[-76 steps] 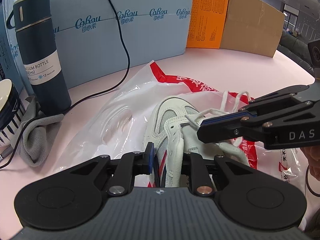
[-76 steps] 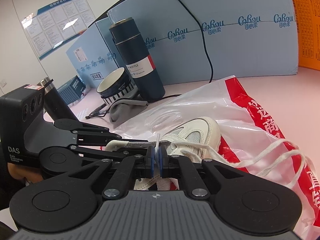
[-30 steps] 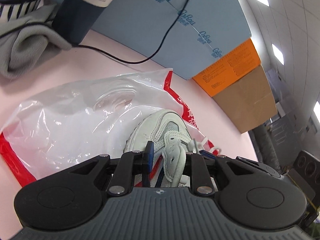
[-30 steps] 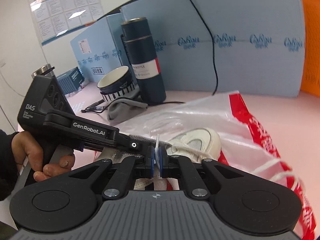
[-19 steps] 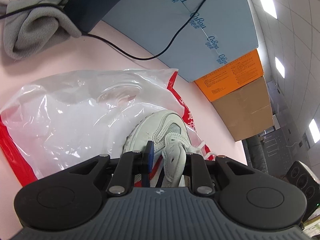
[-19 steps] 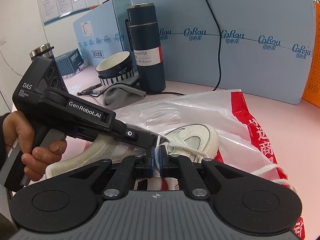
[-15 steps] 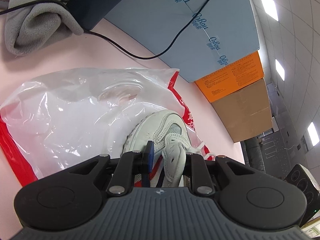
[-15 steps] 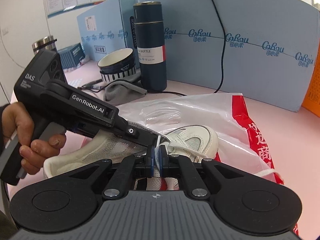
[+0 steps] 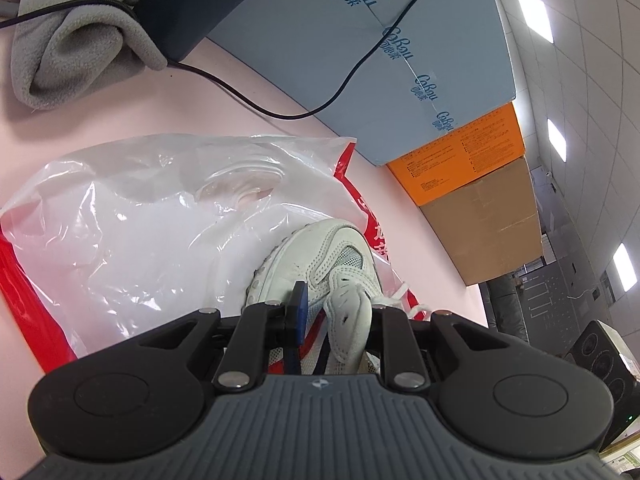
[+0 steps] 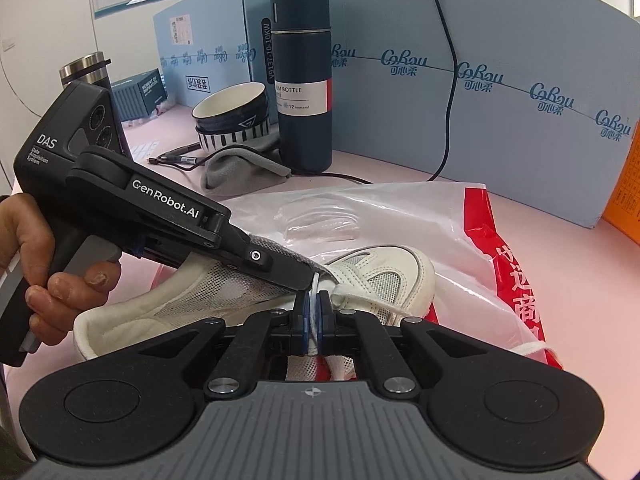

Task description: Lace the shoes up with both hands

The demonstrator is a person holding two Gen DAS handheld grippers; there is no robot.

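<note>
Lacing a white sneaker [image 10: 376, 276] on a plastic bag [image 9: 132, 232], one gripper in each hand.

From where I stand, the left gripper [image 9: 336, 312] is clamped on the shoe's side and tongue, its jaws held a little apart by the upper between them, and a bare hand [image 10: 48, 264] grips its handle. The right gripper [image 10: 313, 320] is pinched fully closed on a thin white lace [image 10: 314, 300] just above the eyelets, its tip right beside the left one's. The sneaker lies on its side on the red-and-clear bag, on a pink table [image 10: 580, 280]. Behind stand a dark bottle [image 10: 304, 80], a striped bowl [image 10: 232, 120] and a grey cloth [image 10: 240, 172].
</note>
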